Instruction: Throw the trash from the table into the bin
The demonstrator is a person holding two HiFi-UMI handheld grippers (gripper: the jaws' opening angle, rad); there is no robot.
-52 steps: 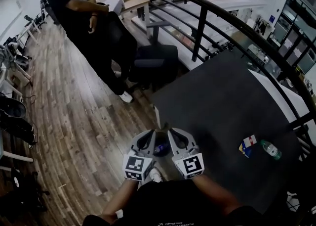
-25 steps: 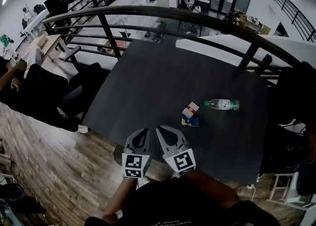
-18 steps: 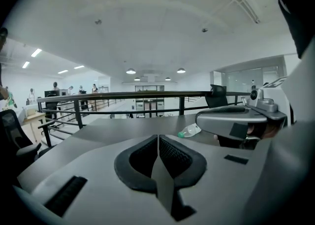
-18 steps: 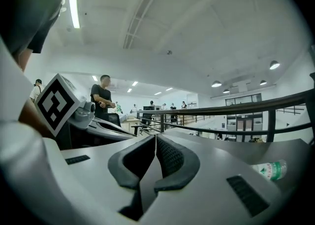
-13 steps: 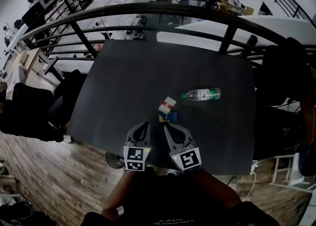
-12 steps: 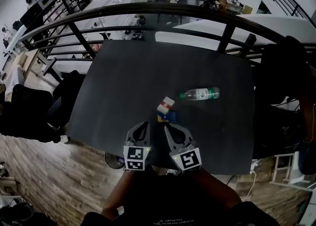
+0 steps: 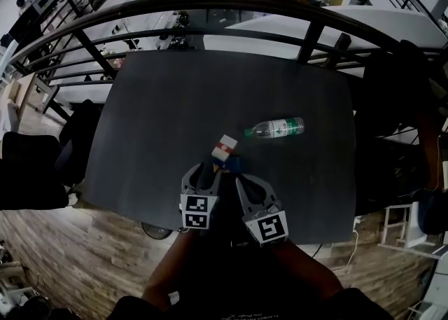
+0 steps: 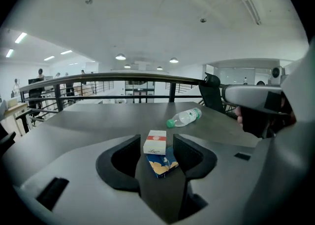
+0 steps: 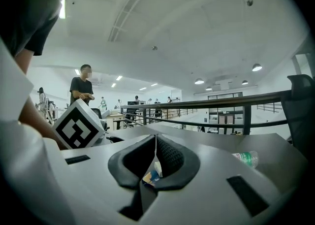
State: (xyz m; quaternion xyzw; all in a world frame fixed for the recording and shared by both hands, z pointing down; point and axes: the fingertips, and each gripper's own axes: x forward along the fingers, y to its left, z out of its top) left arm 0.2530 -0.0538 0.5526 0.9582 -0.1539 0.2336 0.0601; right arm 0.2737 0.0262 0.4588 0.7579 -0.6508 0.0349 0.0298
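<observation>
Left gripper (image 7: 201, 174), jaws just opened and empty, aimed at the near red-and-white carton (image 7: 224, 148) for grasping; right gripper (image 7: 245, 185) closed, empty

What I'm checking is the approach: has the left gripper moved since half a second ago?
Yes. Against the near edge of the table, the left gripper has advanced toward the small boxes. Its jaws have just been opening; the boxes lie between them, ungripped.

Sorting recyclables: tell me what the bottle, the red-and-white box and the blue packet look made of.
Bottle: clear glossy plastic, see-through body, green cap.
Red-and-white box: likely printed cardboard, crisp flat faces.
Blue packet: probably paper or thin card, flower print; unclear which.
</observation>
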